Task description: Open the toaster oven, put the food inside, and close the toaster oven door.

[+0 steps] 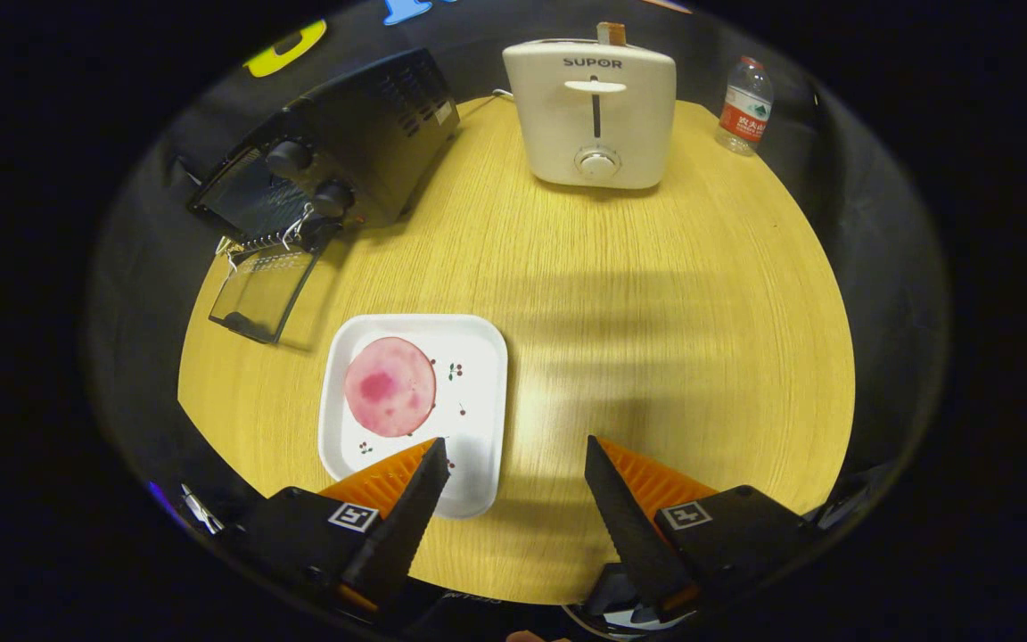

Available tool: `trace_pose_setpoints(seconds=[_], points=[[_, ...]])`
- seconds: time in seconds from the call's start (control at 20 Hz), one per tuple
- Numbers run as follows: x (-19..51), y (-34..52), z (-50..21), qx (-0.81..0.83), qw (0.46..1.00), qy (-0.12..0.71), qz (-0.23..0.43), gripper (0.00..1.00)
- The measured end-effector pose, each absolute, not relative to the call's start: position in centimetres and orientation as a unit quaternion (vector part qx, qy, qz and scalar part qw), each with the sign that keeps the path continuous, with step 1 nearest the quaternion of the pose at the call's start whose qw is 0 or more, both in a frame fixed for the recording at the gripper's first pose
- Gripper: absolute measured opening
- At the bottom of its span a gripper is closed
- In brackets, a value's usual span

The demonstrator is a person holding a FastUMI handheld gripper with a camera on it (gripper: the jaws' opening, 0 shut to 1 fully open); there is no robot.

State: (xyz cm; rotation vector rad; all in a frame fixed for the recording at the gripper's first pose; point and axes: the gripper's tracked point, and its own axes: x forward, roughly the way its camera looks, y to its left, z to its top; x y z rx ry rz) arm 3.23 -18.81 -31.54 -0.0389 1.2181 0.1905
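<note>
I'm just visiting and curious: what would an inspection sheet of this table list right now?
Surface: round wooden table, shadow bands across it.
Job's things: black toaster oven at the far edge, its glass door folded down open; pink round food slice on a white square plate.
Clutter: white pop-up toaster with something in its slot; water bottle.
Grippers: gripper open, empty, one finger over the plate's near edge.
Cables: thin cord behind the toaster.
Surroundings: black cloth wall.
</note>
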Motion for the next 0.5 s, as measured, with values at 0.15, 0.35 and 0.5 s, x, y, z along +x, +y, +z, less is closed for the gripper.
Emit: trace_pose_setpoints(seconds=[0.15,0.35,0.5], points=[[3.2,-18.7,-32.7,-0.034,0.8,0.595,0.071,0.98],[3.8,-18.8,-32.8,-0.038,0.796,0.603,0.046,0.95],[3.7,-18.5,-33.0,-0.048,0.79,0.61,0.043,0.85]])
